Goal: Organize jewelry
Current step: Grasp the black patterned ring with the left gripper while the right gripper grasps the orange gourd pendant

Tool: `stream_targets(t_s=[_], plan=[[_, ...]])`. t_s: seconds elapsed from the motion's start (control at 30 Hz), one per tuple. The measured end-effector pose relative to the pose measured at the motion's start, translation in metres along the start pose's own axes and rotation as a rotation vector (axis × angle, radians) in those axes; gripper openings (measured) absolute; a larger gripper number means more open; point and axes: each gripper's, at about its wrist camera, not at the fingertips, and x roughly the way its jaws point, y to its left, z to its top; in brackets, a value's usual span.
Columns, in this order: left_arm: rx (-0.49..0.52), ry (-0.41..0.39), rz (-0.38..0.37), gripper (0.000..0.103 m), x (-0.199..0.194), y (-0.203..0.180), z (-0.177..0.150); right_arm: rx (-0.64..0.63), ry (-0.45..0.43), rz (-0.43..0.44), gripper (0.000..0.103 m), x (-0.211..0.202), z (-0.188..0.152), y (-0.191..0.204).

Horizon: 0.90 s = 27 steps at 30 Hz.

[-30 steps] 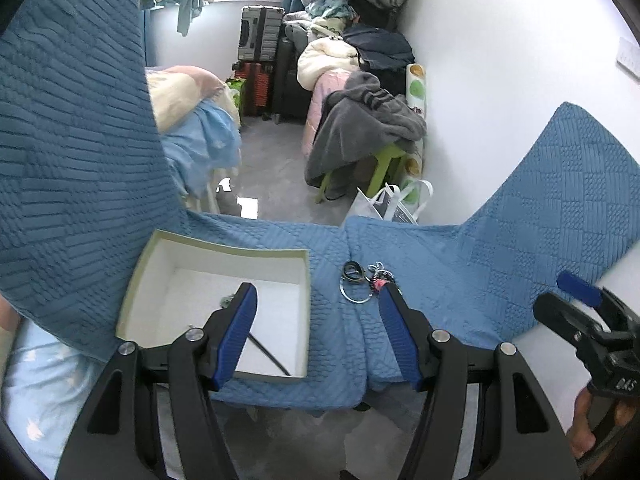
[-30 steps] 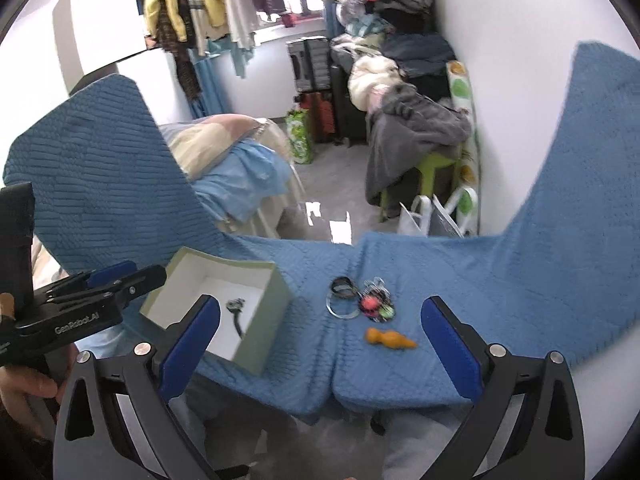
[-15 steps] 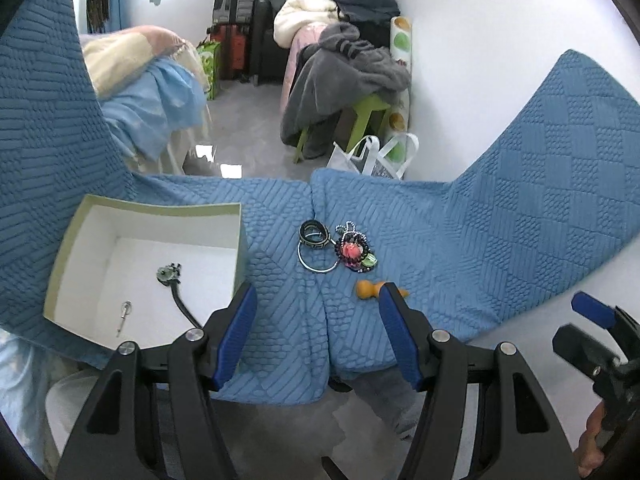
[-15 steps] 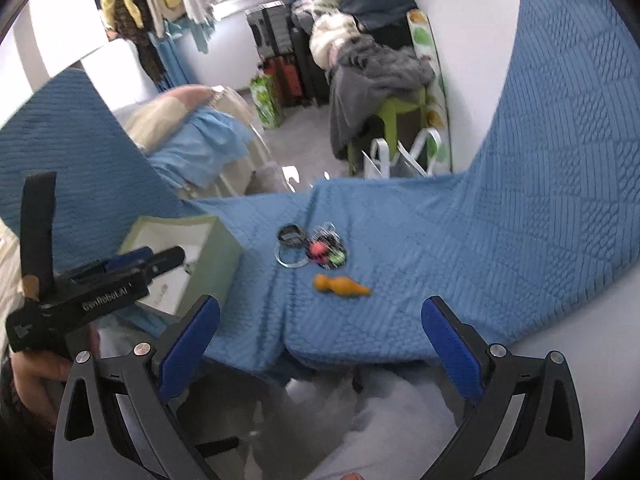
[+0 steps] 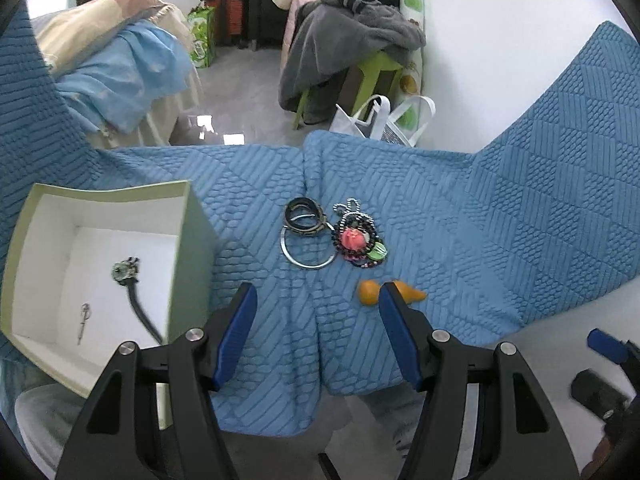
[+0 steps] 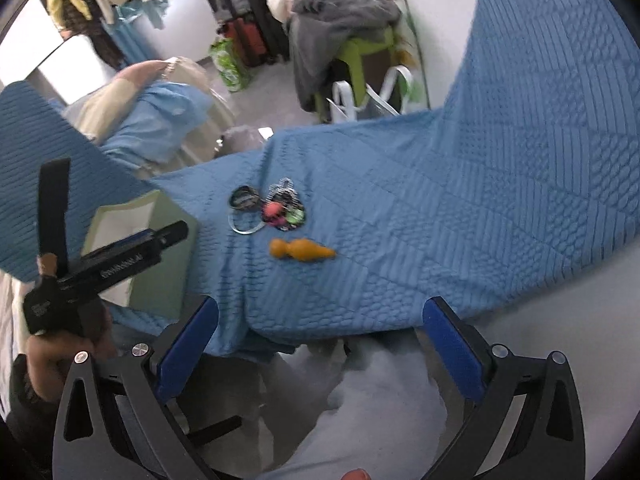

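Observation:
On a blue quilted cloth (image 5: 460, 208) lie a silver bangle (image 5: 308, 250), dark bracelets (image 5: 304, 216), a beaded bracelet with a pink flower (image 5: 354, 238) and an orange gourd-shaped piece (image 5: 368, 292). A pale green open box (image 5: 188, 240) at the left holds a small pendant on a black cord (image 5: 126, 274) and a pin. My left gripper (image 5: 318, 300) hangs open above the cloth just in front of the pile, nothing between its fingers. My right gripper (image 6: 318, 312) is open over the cloth's near edge; the orange piece (image 6: 302, 251) and the jewelry pile (image 6: 276, 208) lie beyond it.
The cloth drapes over a narrow surface and rises at both sides. Behind are a bed with blue bedding (image 5: 132, 56), a green stool heaped with grey clothes (image 5: 352, 40), a white bag (image 5: 380, 118) and suitcases. A hand (image 6: 60, 352) grips the left tool.
Both grippers have sunk and tilted further down toward the cloth. The jewelry and box now look larger and nearer, and the box's inside shows fully. Neither gripper's opening has changed.

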Motion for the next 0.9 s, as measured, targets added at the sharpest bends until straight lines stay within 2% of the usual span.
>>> stream_targets(t_s=[0.13,0.27,0.37,0.6,0.77,0.83,0.9], plan=[[0.009,0.010,-0.005,0.064,0.009,-0.007,0.004,0.031,0.045,0.013,0.103,0.012,-0.002,-0.008],[0.009,0.019,-0.017,0.064,0.017,-0.008,0.008,0.041,0.031,0.046,0.103,0.015,0.002,-0.011],[-0.003,0.033,-0.042,0.064,0.030,-0.005,0.015,0.036,0.034,0.040,0.103,0.030,0.005,-0.014],[-0.007,0.066,-0.079,0.063,0.060,0.005,0.037,-0.036,0.049,0.168,0.103,0.080,0.012,-0.016],[-0.005,0.106,-0.079,0.058,0.083,0.013,0.047,-0.056,0.048,0.284,0.103,0.112,0.029,-0.015],[0.001,0.124,-0.070,0.054,0.090,0.014,0.049,-0.102,0.042,0.284,0.101,0.125,0.034,-0.008],[0.003,0.140,-0.048,0.053,0.096,0.015,0.053,-0.150,0.044,0.272,0.091,0.141,0.039,-0.001]])
